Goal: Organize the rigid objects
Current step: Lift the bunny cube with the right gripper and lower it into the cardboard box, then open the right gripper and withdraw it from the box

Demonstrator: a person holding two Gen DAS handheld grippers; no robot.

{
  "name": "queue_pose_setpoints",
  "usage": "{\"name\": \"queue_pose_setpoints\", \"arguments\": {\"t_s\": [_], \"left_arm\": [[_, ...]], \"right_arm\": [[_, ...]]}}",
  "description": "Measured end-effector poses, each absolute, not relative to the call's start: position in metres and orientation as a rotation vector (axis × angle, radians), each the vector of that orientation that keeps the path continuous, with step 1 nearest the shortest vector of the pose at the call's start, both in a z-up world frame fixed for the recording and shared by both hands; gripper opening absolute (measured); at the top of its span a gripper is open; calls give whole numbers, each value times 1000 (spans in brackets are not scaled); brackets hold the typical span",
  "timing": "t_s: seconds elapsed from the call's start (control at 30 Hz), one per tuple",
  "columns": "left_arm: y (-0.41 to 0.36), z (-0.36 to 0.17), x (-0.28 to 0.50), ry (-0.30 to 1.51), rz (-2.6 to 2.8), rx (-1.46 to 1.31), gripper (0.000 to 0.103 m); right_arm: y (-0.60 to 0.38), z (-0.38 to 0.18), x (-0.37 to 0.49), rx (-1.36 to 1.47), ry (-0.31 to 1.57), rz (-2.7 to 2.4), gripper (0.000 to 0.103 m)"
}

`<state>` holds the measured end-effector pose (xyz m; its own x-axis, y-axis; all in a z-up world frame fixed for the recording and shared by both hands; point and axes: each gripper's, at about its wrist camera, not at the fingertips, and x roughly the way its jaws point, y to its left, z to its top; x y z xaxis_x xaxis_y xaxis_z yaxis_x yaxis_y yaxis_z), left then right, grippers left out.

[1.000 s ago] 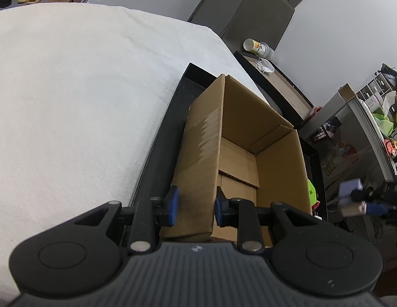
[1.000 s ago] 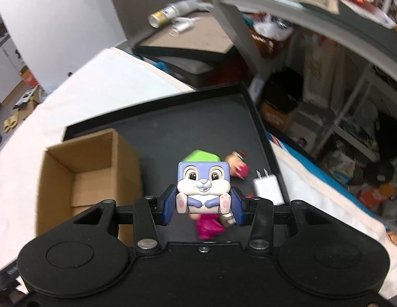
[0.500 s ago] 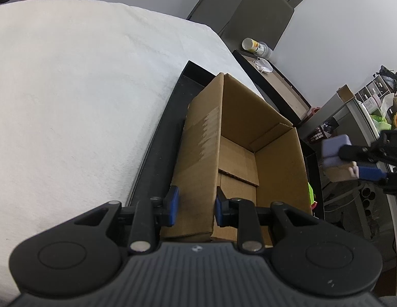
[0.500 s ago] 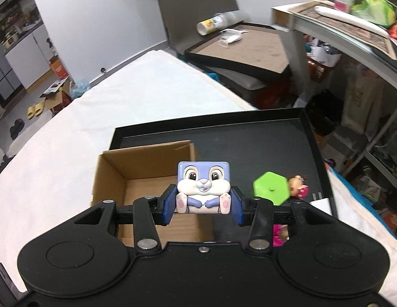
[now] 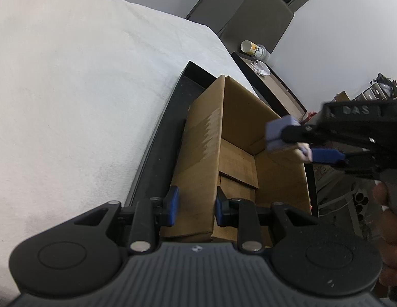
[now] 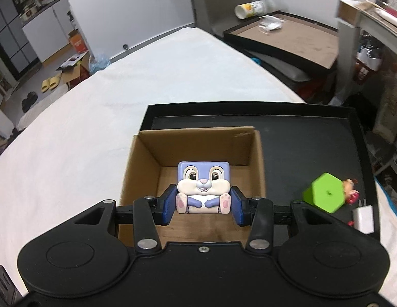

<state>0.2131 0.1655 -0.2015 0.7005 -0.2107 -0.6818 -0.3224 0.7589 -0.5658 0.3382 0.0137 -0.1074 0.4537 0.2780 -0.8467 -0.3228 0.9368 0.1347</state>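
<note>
An open cardboard box (image 5: 239,153) (image 6: 147,158) stands in a black tray (image 5: 157,138) (image 6: 300,138) on a white cloth. My left gripper (image 5: 194,204) is shut on the box's near left wall. My right gripper (image 6: 203,204) is shut on a purple cube rabbit toy (image 6: 203,185) and holds it above the box's opening; the toy also shows in the left wrist view (image 5: 275,130). A green hexagonal block (image 6: 325,192), a small pink figure (image 6: 350,189) and a white charger (image 6: 363,217) lie in the tray right of the box.
A second tray (image 6: 288,35) with a lying bottle (image 6: 252,7) sits beyond the table. Shelves (image 6: 372,25) stand at the right. The white cloth (image 5: 70,89) spreads to the left.
My right gripper has carried the rabbit toy leftward from over the tray to above the box opening. My left gripper has stayed on the box wall.
</note>
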Motion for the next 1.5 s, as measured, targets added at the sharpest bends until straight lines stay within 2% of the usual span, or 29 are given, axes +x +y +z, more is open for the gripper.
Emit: {"name": "queue_pose_setpoints", "arguments": {"t_s": [0.17, 0.23, 0.33, 0.5, 0.73, 1.5], "left_arm": [[168, -203, 212, 806, 57, -737, 27], [169, -204, 212, 806, 56, -746, 27], [169, -204, 212, 803, 52, -753, 28], [167, -204, 213, 805, 48, -756, 28], [167, -203, 213, 804, 55, -749, 28], [155, -195, 212, 802, 107, -673, 26]], "right_arm": [[30, -105, 342, -41, 989, 424, 44], [31, -103, 342, -35, 979, 439, 51], [27, -102, 342, -36, 982, 442, 51], [12, -101, 340, -36, 1005, 428, 52], [-25, -89, 332, -35, 996, 399, 58], [-162, -96, 332, 24, 1033, 287, 59]]}}
